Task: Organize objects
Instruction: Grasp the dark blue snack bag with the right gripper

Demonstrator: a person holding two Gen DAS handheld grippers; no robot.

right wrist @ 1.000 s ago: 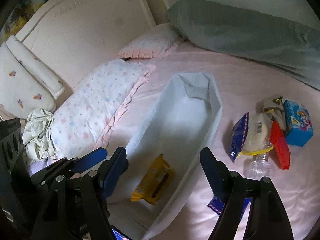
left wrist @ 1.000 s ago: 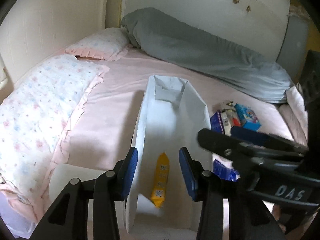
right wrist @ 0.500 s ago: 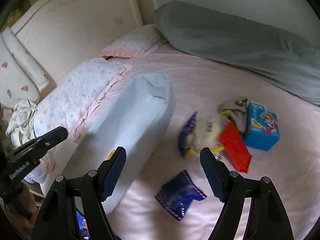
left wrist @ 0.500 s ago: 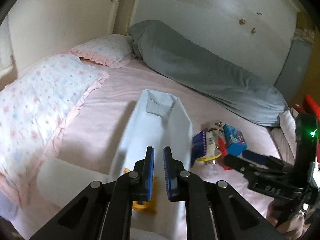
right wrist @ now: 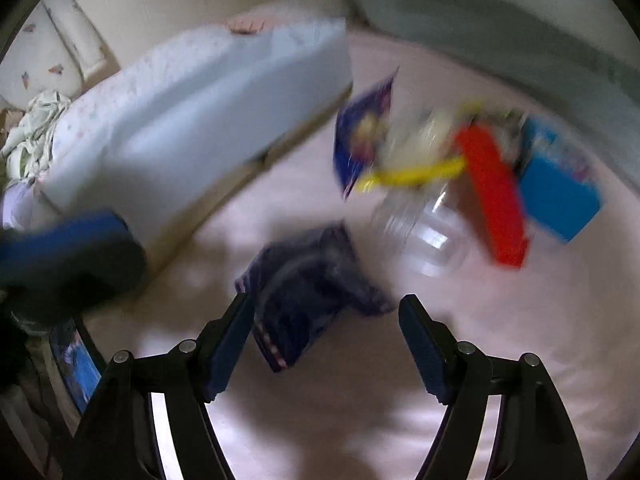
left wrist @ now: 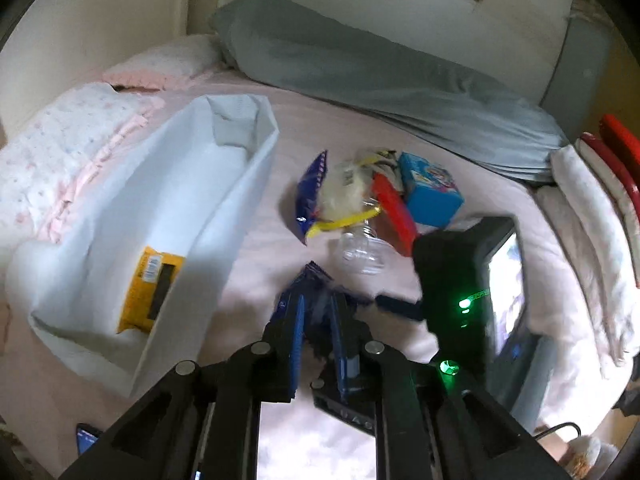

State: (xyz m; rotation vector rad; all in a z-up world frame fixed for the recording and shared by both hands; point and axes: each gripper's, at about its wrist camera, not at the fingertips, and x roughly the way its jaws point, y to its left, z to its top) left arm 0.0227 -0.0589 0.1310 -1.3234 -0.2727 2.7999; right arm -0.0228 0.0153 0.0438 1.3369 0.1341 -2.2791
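On the pink bed sheet (left wrist: 288,132), just ahead of our right gripper (right wrist: 326,301), a dark blue packet (right wrist: 308,292) is lying flat. The right gripper's jaws are standing wide apart, one on each side of the packet's near end. The view here is smeared, so we cannot tell whether either pad is touching it. From the left wrist the same packet is showing just past the tips of our left gripper (left wrist: 318,308). That gripper's jaws have just been closing and then easing apart a touch. They are now sitting almost pressed together with only a thin slit between them, and we are seeing nothing pinched there.

To the left of the left gripper a white fabric bin (left wrist: 248,184) is lying lengthwise, running away from us. A yellow packet (left wrist: 154,288) is resting on its floor near the closer end.

Further ahead of both grippers, and a little to the right, a small heap is waiting. A clear bottle (left wrist: 360,252) is lying nearest the tips. Behind it a blue snack bag (left wrist: 312,192) is leaning against a pale bag with yellow trim (left wrist: 344,196). A red packet (left wrist: 394,216) is resting beside a blue box (left wrist: 430,192), which is sitting at the heap's right edge.

Beyond all of this a grey bolster (left wrist: 380,76) is stretching along the far side of the bed. A floral pillow (left wrist: 52,156) is lying far left of the bin.
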